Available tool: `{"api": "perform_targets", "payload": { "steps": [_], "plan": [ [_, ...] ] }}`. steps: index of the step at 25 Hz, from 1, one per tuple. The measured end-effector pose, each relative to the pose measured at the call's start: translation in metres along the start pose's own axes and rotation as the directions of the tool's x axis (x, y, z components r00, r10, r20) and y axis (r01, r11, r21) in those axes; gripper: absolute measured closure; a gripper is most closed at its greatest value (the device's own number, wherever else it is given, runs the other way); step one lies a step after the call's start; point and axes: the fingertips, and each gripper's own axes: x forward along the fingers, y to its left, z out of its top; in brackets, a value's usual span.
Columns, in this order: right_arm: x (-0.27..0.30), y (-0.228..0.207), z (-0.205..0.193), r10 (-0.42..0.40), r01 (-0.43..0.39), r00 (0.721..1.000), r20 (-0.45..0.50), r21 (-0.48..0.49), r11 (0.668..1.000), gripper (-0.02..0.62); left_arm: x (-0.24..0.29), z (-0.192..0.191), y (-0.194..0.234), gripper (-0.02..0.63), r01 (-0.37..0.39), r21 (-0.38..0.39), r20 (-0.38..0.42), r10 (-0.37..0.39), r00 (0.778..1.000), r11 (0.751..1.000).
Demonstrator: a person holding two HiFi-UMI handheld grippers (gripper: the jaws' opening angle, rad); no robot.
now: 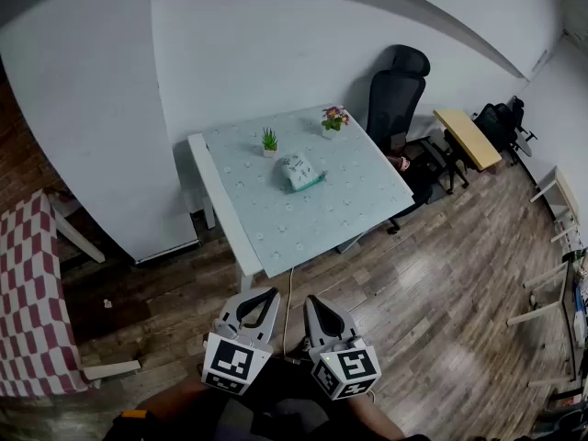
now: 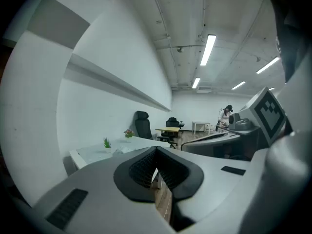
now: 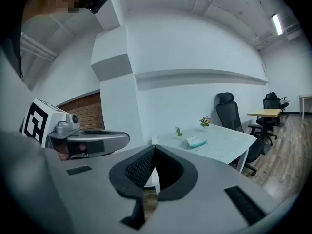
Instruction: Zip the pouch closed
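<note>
**While both claws hang shut, the pouch lies well off on the table**

Where the head view looks down, the left claw (image 1: 272, 293) and right claw (image 1: 311, 300) sit side by side at the bottom of the picture, over the wooden floor (image 1: 413, 283) and short of the table's near corner. Each claw's own view shows its jaws pressed together at the tips, with nothing between them.

Beyond them stands the table (image 1: 220, 200), pale and lightly patterned, set against a white wall. The pouch (image 1: 300, 171) lies flat near the middle of it, whitish with a teal edge, well apart from both claws and ahead of them. In the right gripper view the pouch (image 3: 196, 142) shows above and to the right of the closed jaws; in the left gripper view it is too blurred to pick out. Whether its zip is open cannot be told at this range.

Behind the pouch a small green plant (image 1: 269, 141) stands near the far edge, and a pot of flowers (image 1: 334, 118) at the far right corner. A black chair (image 1: 397, 90) stands just past that corner.
</note>
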Motion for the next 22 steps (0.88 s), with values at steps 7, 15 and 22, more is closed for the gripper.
{"api": "perform_targets", "payload": {
  "steps": [7, 15, 22],
  "plan": [
    [0.011, 0.001, 0.004, -0.005, 0.005, 1.0, 0.006, -0.001, 1.0, 0.581, 0.005, 0.001, 0.01, 0.597, 0.003, 0.004, 0.005, -0.003, 1.0, 1.0],
    [0.021, -0.005, 0.007, 0.003, -0.003, 1.0, 0.002, 0.001, 1.0, 0.581, 0.01, 0.001, 0.016, 0.597, -0.011, -0.024, -0.006, 0.011, 1.0, 1.0],
    [0.029, -0.015, 0.012, 0.021, -0.021, 1.0, 0.006, 0.024, 0.999, 0.58, 0.021, 0.003, 0.023, 0.597, -0.038, -0.014, 0.007, 0.038, 0.999, 0.999]
  ]
}}
